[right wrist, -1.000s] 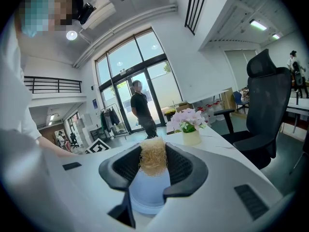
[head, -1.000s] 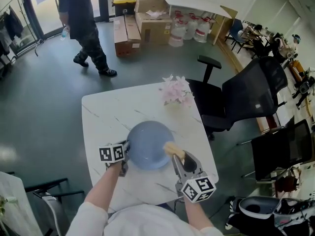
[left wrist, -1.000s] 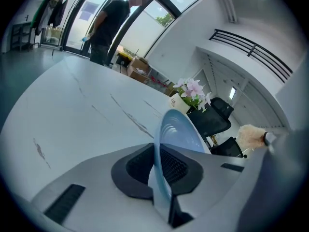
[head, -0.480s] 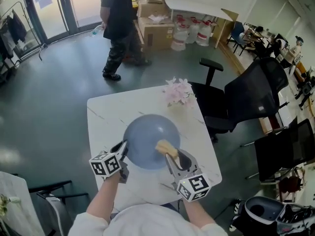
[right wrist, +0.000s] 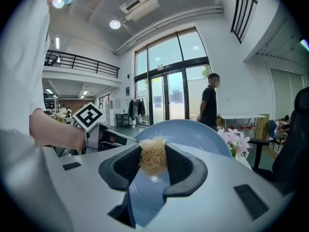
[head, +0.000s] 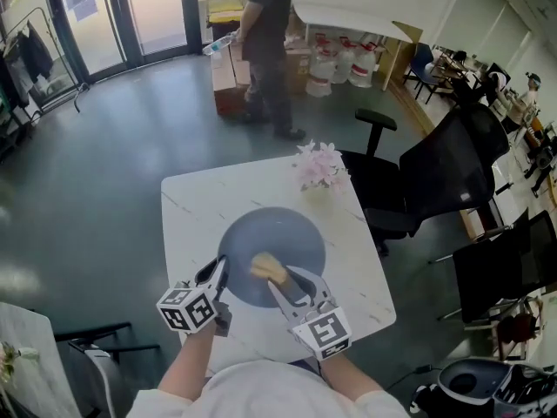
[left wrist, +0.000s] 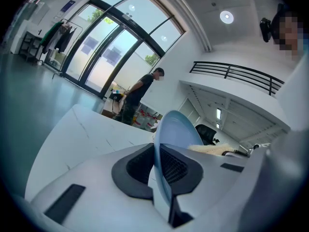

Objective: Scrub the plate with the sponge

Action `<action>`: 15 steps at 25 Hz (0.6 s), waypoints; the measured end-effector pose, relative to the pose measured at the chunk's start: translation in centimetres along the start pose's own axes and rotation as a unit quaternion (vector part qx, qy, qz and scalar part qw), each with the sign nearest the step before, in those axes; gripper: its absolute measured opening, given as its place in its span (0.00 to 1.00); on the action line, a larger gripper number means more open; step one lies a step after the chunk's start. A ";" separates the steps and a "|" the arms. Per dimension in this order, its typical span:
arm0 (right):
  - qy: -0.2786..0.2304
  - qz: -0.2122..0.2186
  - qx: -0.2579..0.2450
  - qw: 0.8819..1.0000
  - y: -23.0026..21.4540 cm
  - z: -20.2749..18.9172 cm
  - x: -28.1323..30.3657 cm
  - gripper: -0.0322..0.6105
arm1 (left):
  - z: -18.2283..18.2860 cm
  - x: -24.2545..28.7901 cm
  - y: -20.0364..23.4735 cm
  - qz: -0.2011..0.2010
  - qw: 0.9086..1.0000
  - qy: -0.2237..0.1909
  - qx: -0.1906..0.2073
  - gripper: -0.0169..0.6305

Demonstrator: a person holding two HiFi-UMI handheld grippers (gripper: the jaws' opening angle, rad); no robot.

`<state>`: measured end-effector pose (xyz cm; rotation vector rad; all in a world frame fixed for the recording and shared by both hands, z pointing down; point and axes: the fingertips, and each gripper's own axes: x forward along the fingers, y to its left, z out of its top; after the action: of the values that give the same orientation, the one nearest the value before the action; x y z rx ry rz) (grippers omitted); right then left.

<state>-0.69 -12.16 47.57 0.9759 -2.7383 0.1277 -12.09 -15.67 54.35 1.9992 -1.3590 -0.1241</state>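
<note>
A round pale blue plate (head: 287,238) is held off the white table (head: 191,203), tilted with its face toward me. My left gripper (head: 221,271) is shut on the plate's left rim; in the left gripper view the plate (left wrist: 176,124) runs edge-on between the pads of that gripper (left wrist: 157,153). My right gripper (head: 275,279) is shut on a tan fibrous sponge (head: 266,266), which rests against the lower middle of the plate's face. In the right gripper view the sponge (right wrist: 153,154) sits between the jaws with the plate (right wrist: 198,132) just behind it.
Pink flowers (head: 319,165) stand at the table's far right edge. A black office chair (head: 435,168) is to the table's right. A person (head: 268,33) stands on the floor beyond, by cardboard boxes (head: 224,72) and white jugs (head: 348,59).
The plate has risen and tilted up in my left gripper. My right gripper has carried the sponge from the plate's right rim leftward onto its face. The person beyond has walked right.
</note>
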 end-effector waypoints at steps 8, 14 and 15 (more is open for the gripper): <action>-0.010 -0.050 -0.022 0.998 -2.9 1.4 -0.1 0.28 | 0.6 -1.1 -1.1 -0.010 1.000 -0.014 0.012 0.09; 0.013 -0.088 -0.009 0.996 -4.5 -0.5 -2.7 0.28 | 2.2 -1.0 -0.7 -0.008 0.999 -0.032 0.001 0.09; 0.019 -0.084 -0.006 0.996 -4.1 -1.1 -2.9 0.28 | 2.5 -1.0 -0.6 -0.007 0.999 -0.034 0.002 0.09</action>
<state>4.25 -13.40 47.90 1.1818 -2.6064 0.0992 -13.11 -15.94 51.85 2.0243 -1.3887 -0.1979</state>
